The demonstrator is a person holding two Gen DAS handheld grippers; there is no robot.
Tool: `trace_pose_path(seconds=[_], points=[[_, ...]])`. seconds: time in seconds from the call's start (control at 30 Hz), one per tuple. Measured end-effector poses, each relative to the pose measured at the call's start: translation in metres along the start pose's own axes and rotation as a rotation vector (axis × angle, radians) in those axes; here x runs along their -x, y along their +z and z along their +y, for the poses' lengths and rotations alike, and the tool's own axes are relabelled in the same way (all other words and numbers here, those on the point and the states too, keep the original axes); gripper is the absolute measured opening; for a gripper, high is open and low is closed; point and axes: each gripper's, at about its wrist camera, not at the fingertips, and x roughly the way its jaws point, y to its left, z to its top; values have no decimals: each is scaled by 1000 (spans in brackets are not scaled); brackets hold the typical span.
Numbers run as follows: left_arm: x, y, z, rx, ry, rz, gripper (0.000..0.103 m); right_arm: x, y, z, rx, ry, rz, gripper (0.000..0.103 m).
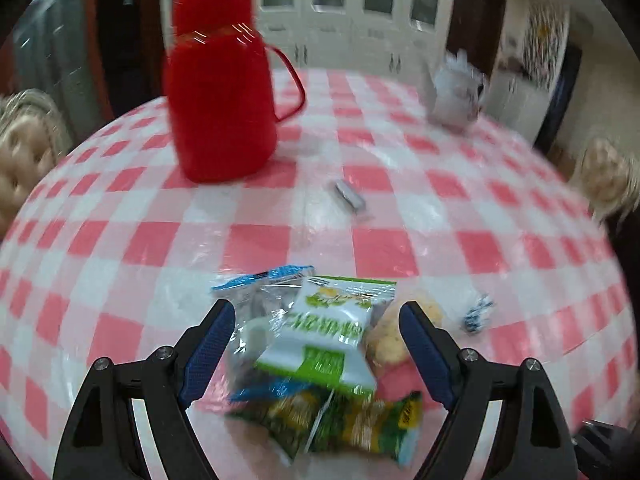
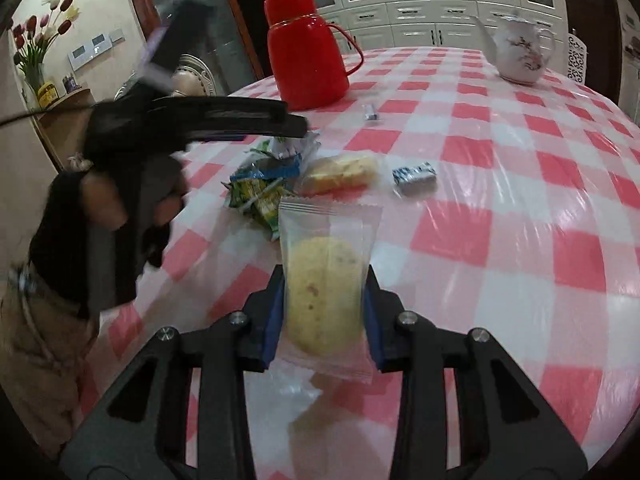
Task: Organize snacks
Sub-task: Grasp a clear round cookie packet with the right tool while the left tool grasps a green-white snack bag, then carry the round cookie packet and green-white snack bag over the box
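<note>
My right gripper [image 2: 324, 280] is shut on a clear packet [image 2: 326, 292] holding a round yellow cake, lifted upright above the checked tablecloth [image 2: 500, 208]. My left gripper [image 1: 316, 308] is open above a pile of snacks. Between its blue pads lie a white-and-green packet [image 1: 332, 340], a blue-edged clear packet [image 1: 260, 300] and green-yellow packets [image 1: 328, 420], untouched. A wrapped yellow cake [image 1: 390, 332] lies by the right pad. The right wrist view shows the same pile [image 2: 264, 184] under the left gripper [image 2: 302, 128], with a person's hand [image 2: 120, 208] holding it.
A red thermos jug [image 2: 306, 52] stands behind the pile. A white teapot [image 2: 520, 52] sits at the far right. A blue-and-white candy [image 2: 414, 174] and a small silver one [image 2: 372, 112] lie loose on the cloth. Chairs [image 1: 24, 152] ring the round table.
</note>
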Motion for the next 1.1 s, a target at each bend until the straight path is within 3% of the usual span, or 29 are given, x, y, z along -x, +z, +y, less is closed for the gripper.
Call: trace_pose_path(seconds=[0.03, 0.07, 0.17, 0.3, 0.43, 0.67, 0.87, 1.1], points=[[-9, 0, -4, -24, 12, 39, 81, 2, 0, -1, -2, 10, -10, 39], [-13, -3, -6, -37, 9, 53, 47, 2, 2, -2, -3, 17, -11, 39], [7, -17, -10, -37, -25, -38, 46, 2, 3, -4, -7, 23, -5, 39], [48, -41, -22, -67, 9, -132, 45, 2, 1, 3, 23, 18, -9, 39], [79, -67, -28, -32, -65, -128, 46, 3, 0, 2, 22, 12, -14, 39], [119, -118, -28, 5, -3, -177, 46, 13, -2, -3, 8, -37, -50, 39], [160, -167, -23, 57, 41, -273, 46, 57, -26, 7, -36, -42, -116, 39], [197, -215, -42, 24, -32, -310, 46, 113, -71, 43, 37, -62, -126, 39]])
